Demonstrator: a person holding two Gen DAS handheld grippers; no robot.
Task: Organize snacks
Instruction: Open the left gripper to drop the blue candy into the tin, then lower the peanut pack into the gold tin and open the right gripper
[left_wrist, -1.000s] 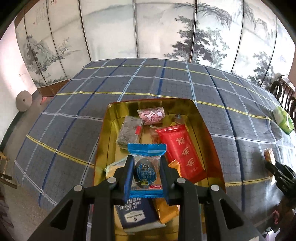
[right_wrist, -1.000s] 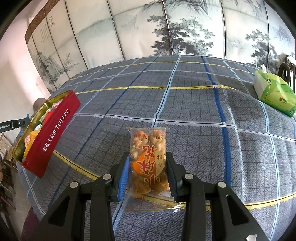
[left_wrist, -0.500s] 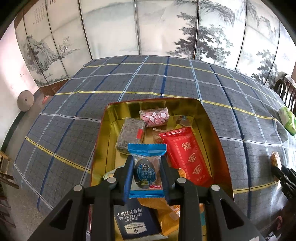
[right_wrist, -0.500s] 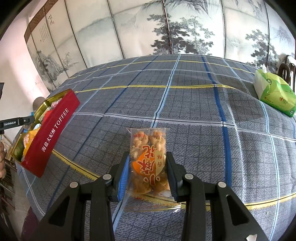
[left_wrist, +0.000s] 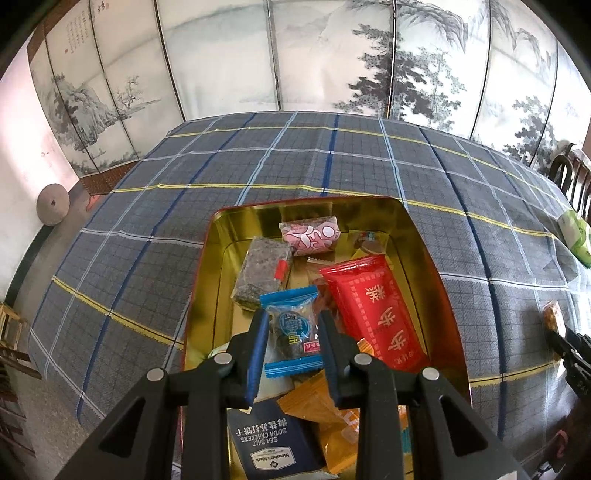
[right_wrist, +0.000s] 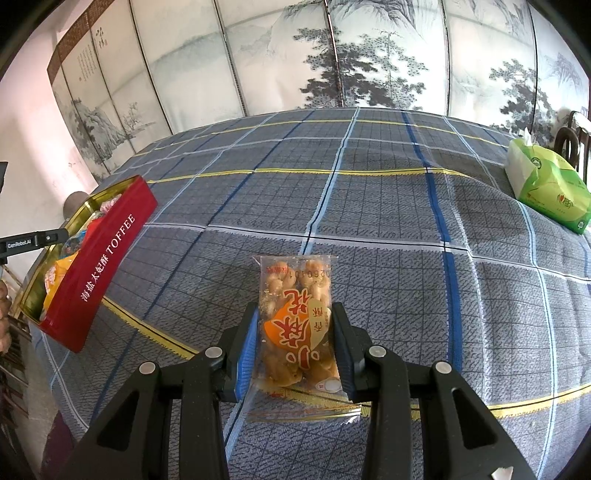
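A light, crackly blue packet (left_wrist: 292, 334) is clamped at its soft middle by the left gripper (left_wrist: 291, 341) above the open tin (left_wrist: 424, 254), while a brittle pastry packet (right_wrist: 297, 321), clamped by the right gripper (right_wrist: 295, 339), is held over the tablecloth (right_wrist: 388, 206).

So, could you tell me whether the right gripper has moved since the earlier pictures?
No: the right gripper and its clear snack pack sit at the same place against the plaid tablecloth.

My left wrist camera looks steeply down my fingers, close over the tin (left_wrist: 439, 273). My right wrist camera faces down across the tablecloth (right_wrist: 388, 206); the tin (right_wrist: 107, 258) sits at left of frame. Both views share the folding screen (left_wrist: 332, 55).
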